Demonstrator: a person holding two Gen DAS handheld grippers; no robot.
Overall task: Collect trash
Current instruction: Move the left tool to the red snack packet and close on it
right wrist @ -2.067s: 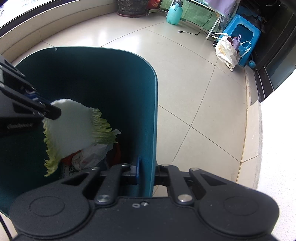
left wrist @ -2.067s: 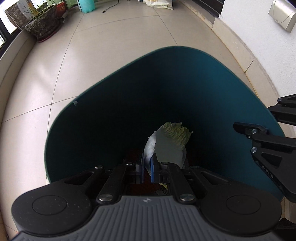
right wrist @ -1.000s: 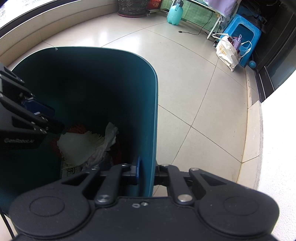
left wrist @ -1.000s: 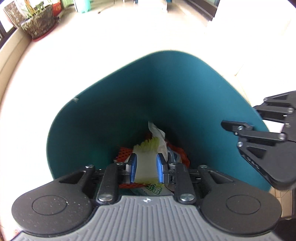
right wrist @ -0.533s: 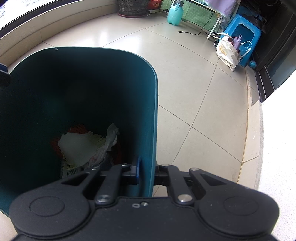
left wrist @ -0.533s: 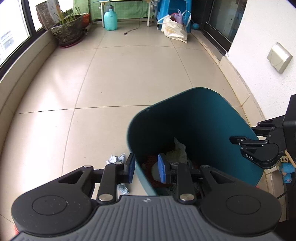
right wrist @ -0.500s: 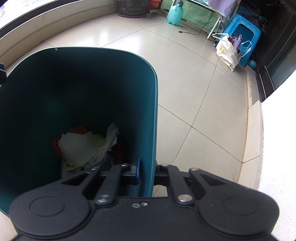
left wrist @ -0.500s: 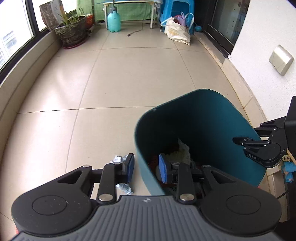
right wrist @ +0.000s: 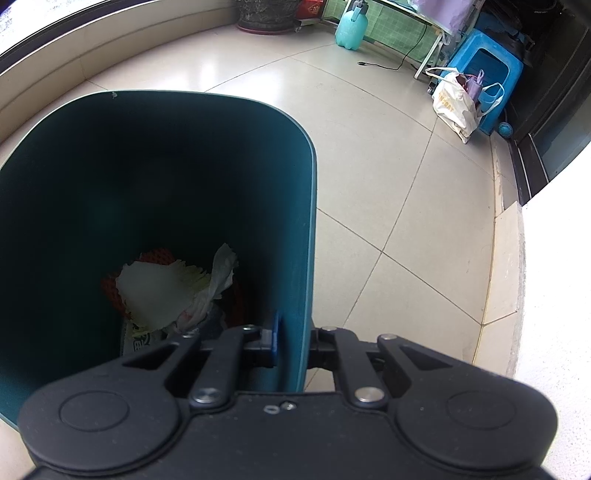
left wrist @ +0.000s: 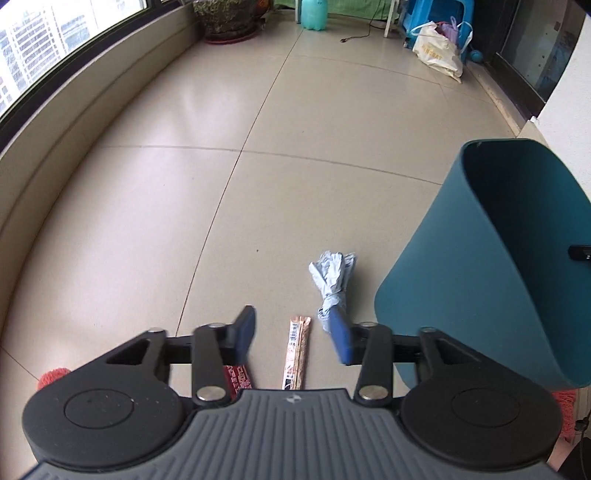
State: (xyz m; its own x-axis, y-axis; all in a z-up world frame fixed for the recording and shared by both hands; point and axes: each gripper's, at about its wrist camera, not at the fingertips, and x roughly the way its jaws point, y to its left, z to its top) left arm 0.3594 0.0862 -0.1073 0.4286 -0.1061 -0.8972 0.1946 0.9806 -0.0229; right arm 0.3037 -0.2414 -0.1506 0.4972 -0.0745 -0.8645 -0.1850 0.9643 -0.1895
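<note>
My left gripper [left wrist: 293,334] hangs above the tiled floor to the left of the teal bin [left wrist: 480,266], its jaws opening with nothing held. On the floor below its gap lies a thin orange wrapper [left wrist: 297,354]. A crumpled pale-blue wrapper [left wrist: 332,280] lies just beyond the right finger, and a red wrapper [left wrist: 238,380] shows under the left finger. My right gripper [right wrist: 291,343] is shut on the near wall of the teal bin [right wrist: 303,229]. Inside the bin lie a cabbage leaf [right wrist: 159,291], a white plastic bag [right wrist: 221,273] and red netting.
A low window ledge [left wrist: 74,122] curves along the left. A potted plant [left wrist: 227,18], a teal spray bottle [left wrist: 314,14], a blue stool [right wrist: 487,70] and a white bag [left wrist: 437,51] stand at the far end. A white wall [right wrist: 554,295] rises right of the bin. Red mesh [left wrist: 51,376] lies at the lower left.
The cabbage leaf dropped from my left gripper into the bin. That gripper then left the bin, swung left over the floor litter, and its jaws widened. The right gripper kept its hold.
</note>
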